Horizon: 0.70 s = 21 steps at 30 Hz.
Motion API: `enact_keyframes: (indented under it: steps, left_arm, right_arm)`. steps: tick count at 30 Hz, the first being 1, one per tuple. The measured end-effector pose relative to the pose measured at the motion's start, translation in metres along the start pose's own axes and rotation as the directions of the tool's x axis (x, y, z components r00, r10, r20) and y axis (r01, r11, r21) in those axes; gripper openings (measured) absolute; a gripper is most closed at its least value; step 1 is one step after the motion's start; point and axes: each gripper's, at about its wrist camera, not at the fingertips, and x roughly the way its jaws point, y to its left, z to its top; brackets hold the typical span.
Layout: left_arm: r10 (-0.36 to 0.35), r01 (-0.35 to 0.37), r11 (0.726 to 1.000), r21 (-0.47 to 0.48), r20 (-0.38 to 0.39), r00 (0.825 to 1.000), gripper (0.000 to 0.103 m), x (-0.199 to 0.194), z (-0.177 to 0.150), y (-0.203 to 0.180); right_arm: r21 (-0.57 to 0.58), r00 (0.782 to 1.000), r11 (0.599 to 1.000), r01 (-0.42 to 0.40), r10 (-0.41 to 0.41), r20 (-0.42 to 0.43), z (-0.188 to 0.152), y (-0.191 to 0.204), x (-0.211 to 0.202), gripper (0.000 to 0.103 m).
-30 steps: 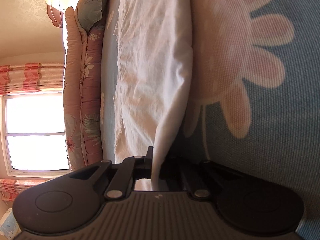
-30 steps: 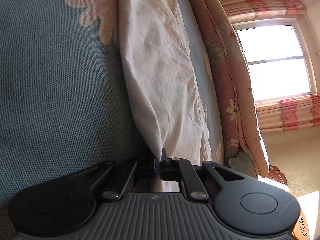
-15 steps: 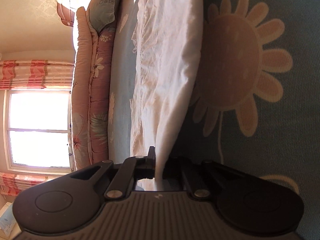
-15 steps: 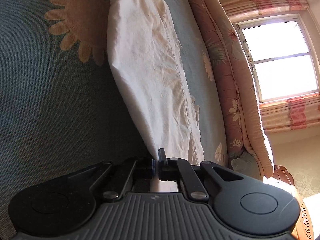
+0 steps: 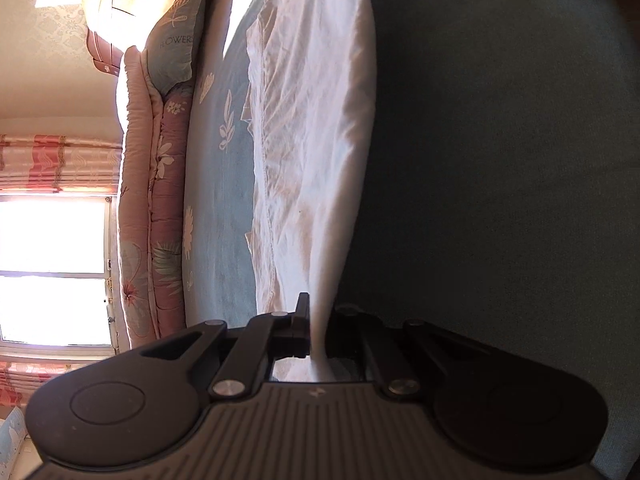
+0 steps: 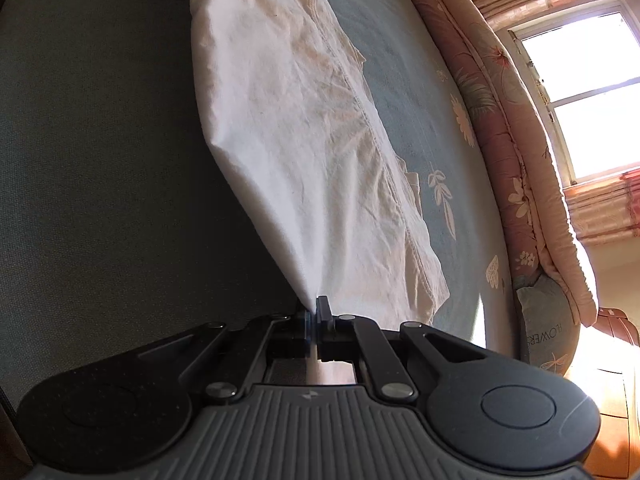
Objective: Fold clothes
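A: So, status on both claws?

B: Both clamped on cloth. Left claw (image 5: 316, 332) pinches one corner of the white garment (image 5: 312, 128), right claw (image 6: 313, 322) pinches another corner of the white garment (image 6: 304, 132). Jaws fully closed, fabric sandwiched between the pads in each view

A: Where's the garment relative to them?

B: Straight ahead of each claw, fanning out from the pinch point. Held edge is raised off the bed (image 6: 100, 160); the far edge lies on the bedsheet. Long axis runs claw to claw, so the held edge is the fold's leading edge. Neither hand is nearer, each has its own corner

A: Which way would the fold go?

B: My read: carry the held edge over toward the quilt (image 5: 152, 208) side, where the hem and lower layer lie flat

A: Material?

B: Thin woven cotton by the look, heavily creased, stitched hem visible. Limp, drapes into a smooth taut curve under the lift. Bedsheet is coarse-weave blue-green with floral print, should give friction. Risk: the free edge dragging and bunching
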Motion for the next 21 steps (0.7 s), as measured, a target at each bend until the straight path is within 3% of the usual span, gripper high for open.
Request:
enact_keyframes:
  steps: [6, 9, 10, 12, 14, 17, 21]
  left_arm:
    - [-0.034, 0.034, 0.999, -0.007, 0.009, 0.999, 0.001, -0.044, 0.000, -0.029]
    - [-0.030, 0.030, 1.000, -0.004, -0.006, 1.000, 0.003, -0.051, -0.004, -0.044]
    - [-0.026, 0.026, 1.000, -0.004, -0.011, 1.000, 0.008, -0.053, -0.005, -0.049]
    - [-0.020, 0.019, 1.000, -0.020, -0.018, 1.000, 0.012, -0.055, -0.006, -0.051]
    - [0.001, -0.002, 0.999, -0.044, -0.025, 1.000, 0.012, -0.054, -0.005, -0.047]
    - [0.010, -0.013, 0.998, -0.059, -0.045, 0.999, 0.032, -0.048, -0.003, -0.044]
    - [0.000, 0.000, 1.000, -0.010, -0.049, 0.999, 0.041, -0.035, 0.000, -0.047]
  right_arm:
    - [0.015, 0.998, 0.998, -0.060, 0.060, 0.004, -0.020, 0.032, -0.040, 0.003]
    - [-0.029, 1.000, 0.999, -0.016, 0.015, -0.006, -0.028, 0.053, -0.043, 0.004]
    - [-0.036, 1.000, 0.999, 0.003, -0.003, -0.006, -0.030, 0.056, -0.042, 0.005]
    - [-0.035, 0.999, 0.999, 0.041, -0.041, -0.003, -0.034, 0.054, -0.038, 0.009]
    - [-0.046, 0.995, 0.994, 0.096, -0.096, -0.004, -0.037, 0.052, -0.035, 0.021]
    - [-0.034, 0.989, 0.988, 0.148, -0.149, -0.009, -0.040, 0.043, -0.030, 0.040]
    - [-0.036, 0.985, 0.985, 0.170, -0.171, -0.027, -0.042, 0.035, -0.004, 0.043]
